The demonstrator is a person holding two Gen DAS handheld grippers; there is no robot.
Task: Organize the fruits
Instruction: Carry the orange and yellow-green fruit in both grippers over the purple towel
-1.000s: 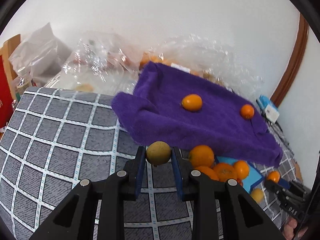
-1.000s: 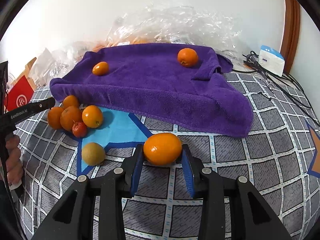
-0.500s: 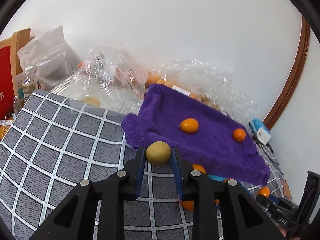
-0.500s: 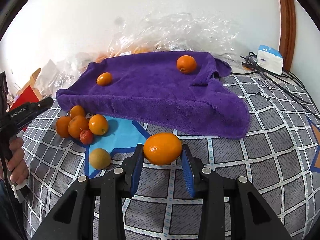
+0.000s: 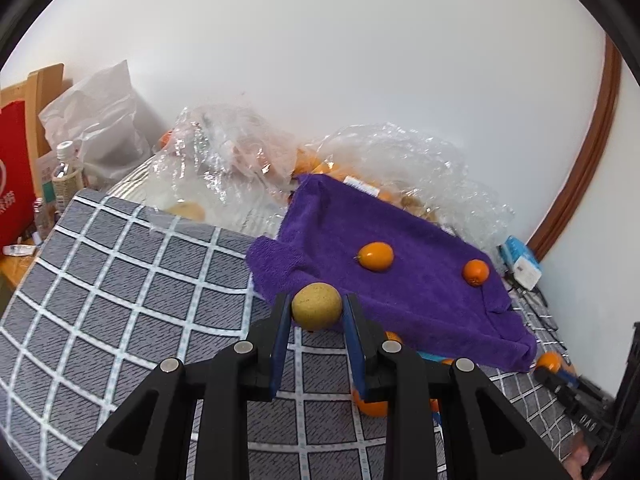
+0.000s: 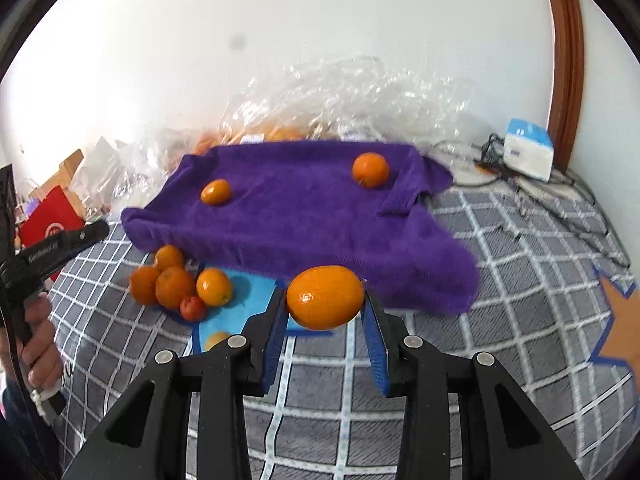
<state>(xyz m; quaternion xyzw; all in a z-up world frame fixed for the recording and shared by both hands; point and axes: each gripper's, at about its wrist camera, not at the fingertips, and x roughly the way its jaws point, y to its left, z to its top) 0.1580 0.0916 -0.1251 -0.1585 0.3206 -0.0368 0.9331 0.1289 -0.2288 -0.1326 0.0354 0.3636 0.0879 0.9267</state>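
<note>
My left gripper is shut on a yellow-green round fruit, held above the checked cloth near the front left edge of the purple towel. My right gripper is shut on an oval orange, held in the air before the towel. Two oranges lie on the towel: an oval one and a round one. A cluster of oranges with a small red fruit lies on a blue mat below the towel's front edge.
Crumpled clear plastic bags with more fruit sit behind the towel by the wall. A red bag and a bottle stand at the far left. A white-blue box and cables lie at the back right. A yellowish fruit lies on the mat.
Both grippers have risen with their fruits; the towel and the fruit cluster now sit lower and farther off in both views. Both grips are unchanged.
</note>
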